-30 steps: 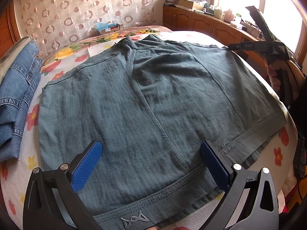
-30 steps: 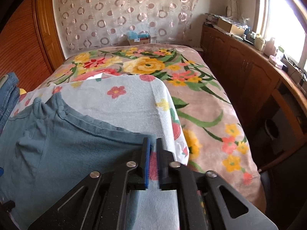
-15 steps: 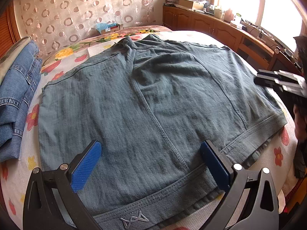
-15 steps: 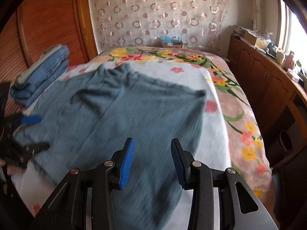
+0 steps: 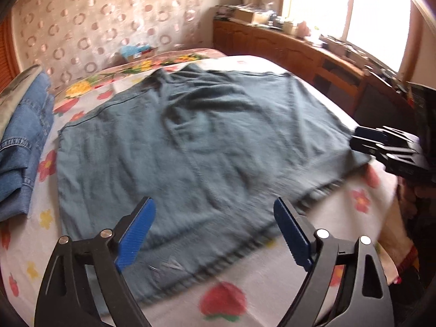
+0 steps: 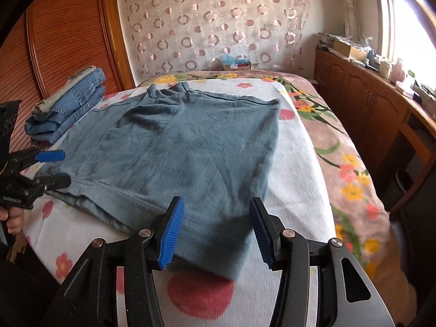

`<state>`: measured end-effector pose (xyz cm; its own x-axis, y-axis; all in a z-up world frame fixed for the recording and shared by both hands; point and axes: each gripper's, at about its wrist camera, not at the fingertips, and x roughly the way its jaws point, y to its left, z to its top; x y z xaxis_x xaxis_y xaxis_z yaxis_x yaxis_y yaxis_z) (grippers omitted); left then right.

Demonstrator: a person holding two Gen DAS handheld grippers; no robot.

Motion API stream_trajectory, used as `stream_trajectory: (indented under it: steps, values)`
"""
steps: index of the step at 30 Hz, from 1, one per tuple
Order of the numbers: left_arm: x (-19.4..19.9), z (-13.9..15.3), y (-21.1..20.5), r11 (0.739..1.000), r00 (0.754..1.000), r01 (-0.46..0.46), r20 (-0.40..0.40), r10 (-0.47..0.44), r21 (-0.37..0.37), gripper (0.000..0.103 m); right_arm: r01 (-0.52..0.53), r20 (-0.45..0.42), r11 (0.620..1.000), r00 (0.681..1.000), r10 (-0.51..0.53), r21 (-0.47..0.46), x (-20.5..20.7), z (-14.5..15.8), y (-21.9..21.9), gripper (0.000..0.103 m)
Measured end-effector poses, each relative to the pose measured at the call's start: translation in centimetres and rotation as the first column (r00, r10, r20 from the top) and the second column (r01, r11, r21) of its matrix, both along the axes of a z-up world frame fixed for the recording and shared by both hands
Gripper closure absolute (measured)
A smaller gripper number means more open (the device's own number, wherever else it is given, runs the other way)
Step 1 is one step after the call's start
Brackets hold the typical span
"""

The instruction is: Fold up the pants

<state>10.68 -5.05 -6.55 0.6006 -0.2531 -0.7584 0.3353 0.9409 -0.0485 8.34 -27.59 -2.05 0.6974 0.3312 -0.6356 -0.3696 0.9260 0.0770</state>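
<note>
Spread flat on the bed (image 6: 305, 169), teal pants (image 6: 190, 147) filling the middle, waistband at six o'clock. Best done by taking both near corners cleanly, lifting together, keeping the cloth taut to avoid a skewed crease. Left gripper (image 5: 215, 234) gaping wide over the waistband, jaws just narrowing a little, nothing pinched. Right gripper (image 6: 215, 229) half open, jaws just widening, cloth beneath but unpressed. Seen only from the right: jeans (image 6: 68, 106) as a whole stack at ten o'clock, wardrobe (image 6: 60, 38) behind. Only from the left: the bright window (image 5: 354, 13) at one o'clock.
</note>
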Motion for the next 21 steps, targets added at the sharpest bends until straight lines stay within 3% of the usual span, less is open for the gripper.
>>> stream_trajectory:
  steps: [2,4,17,21]
  values:
    - [-0.6,0.1,-0.8,0.999,0.999,0.035,0.005,-0.035,-0.009,0.017,0.005,0.0,1.0,1.0,-0.005,0.004,-0.4,0.1,0.4,0.051]
    - [-0.8,0.0,-1.5,0.998,0.998,0.06,-0.003,-0.06,-0.011,0.038,0.004,-0.006,1.0,1.0,-0.004,0.012,-0.6,0.1,0.4,0.051]
    - [-1.3,-0.7,-2.9,0.992,0.992,0.128,-0.005,-0.128,-0.019,0.068,-0.002,-0.008,1.0,1.0,0.003,0.027,-0.9,0.1,0.6,0.051]
    - [-1.3,-0.9,-2.9,0.989,0.99,0.143,0.0,-0.143,-0.026,0.089,0.002,-0.01,0.999,1.0,-0.002,0.033,-0.9,-0.1,0.4,0.051]
